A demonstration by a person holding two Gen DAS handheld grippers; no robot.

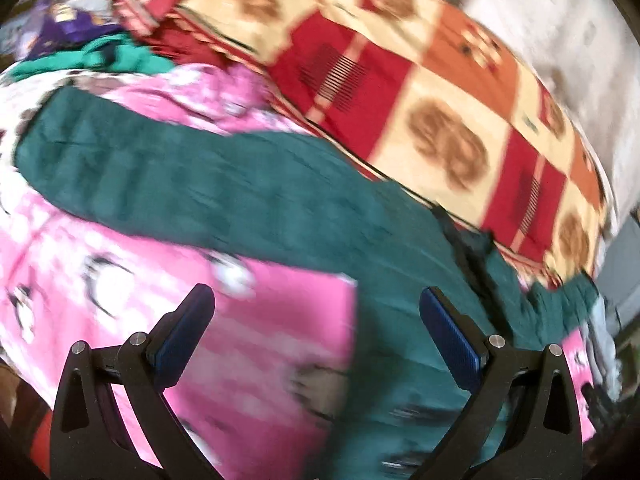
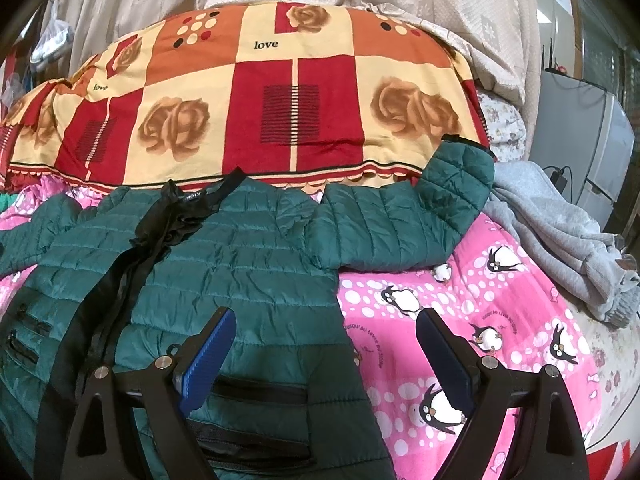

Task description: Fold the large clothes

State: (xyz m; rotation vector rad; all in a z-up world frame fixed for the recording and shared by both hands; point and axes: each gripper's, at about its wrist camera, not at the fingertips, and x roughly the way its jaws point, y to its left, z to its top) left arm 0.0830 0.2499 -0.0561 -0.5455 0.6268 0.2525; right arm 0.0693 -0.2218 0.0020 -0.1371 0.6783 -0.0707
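**Green jacket spread flat, both hand-held grippers empty above it**

Blue ribbed pads sit closest to the lens in each wrist view. Starting on the left, the left hand-held gripper (image 1: 316,320) has its jaws spread wide with nothing between them; its picture is smeared by motion. Below it a long sleeve of the green jacket (image 1: 248,196) runs from the upper left down toward the lower right, over the pink penguin blanket (image 1: 280,320), so the sleeve's long axis lies slantwise across the jaws' line, not along it.

Moving right, the right hand-held gripper (image 2: 324,340) also stands wide open and holds nothing. It hangs over the jacket's lower right hem: the left pad is over green quilting, the right pad over pink blanket. The green jacket (image 2: 240,264) lies face up on the bed, collar away from the camera, its black zipper (image 2: 132,256) running down the middle-left. Its other sleeve (image 2: 424,216) sticks out to the right, bent upward at the cuff.

The shell looks slick, thin and puffy with narrow horizontal quilting, likely slippery and springy to pinch. Behind it lies a red, orange and cream checked cloth (image 2: 256,96) printed with roses; a grey knitted garment (image 2: 560,232) is crumpled at far right. For a first fold, the right hand seems nearer the hem, the left nearer its sleeve.
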